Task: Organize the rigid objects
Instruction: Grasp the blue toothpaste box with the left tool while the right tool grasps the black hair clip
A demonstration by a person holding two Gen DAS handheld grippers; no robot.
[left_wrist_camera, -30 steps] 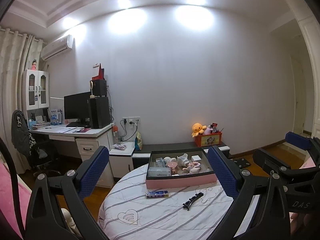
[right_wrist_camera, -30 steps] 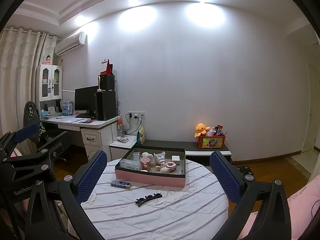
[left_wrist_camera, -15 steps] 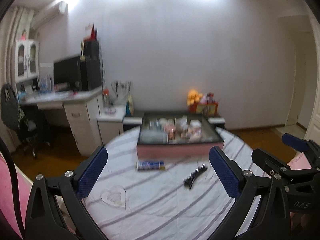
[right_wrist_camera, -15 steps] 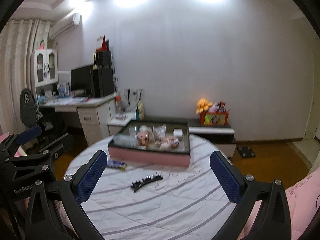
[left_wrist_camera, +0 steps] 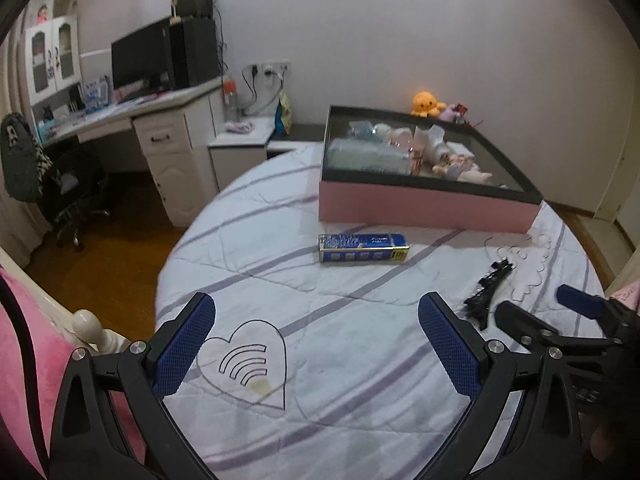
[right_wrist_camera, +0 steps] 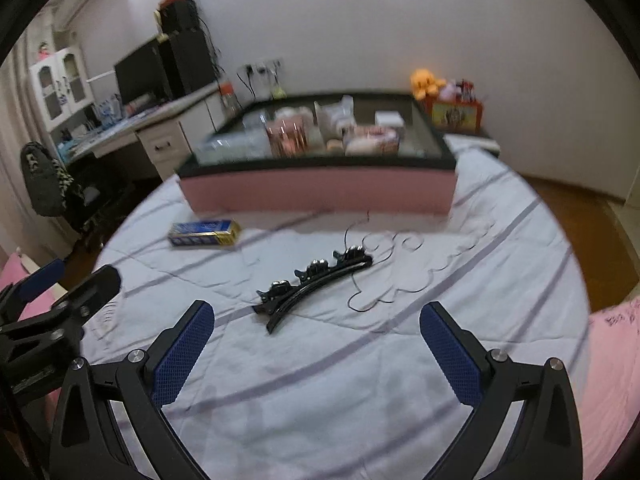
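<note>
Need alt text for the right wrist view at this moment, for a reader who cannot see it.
The open right gripper hovers over a round striped quilt, pointed at a black hair clip lying just ahead of its fingers. Farther back sit a blue box and a pink tray holding small items; the left gripper shows at the left edge.

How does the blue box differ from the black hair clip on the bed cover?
The blue box is a straight rectangular carton, blue with a yellow edge and print; the black hair clip is thin, curved, glossy black and carries three small ornaments. The box lies close to the pink tray, the clip farther from it. Both lie loose on the striped cover, ungripped.
</note>
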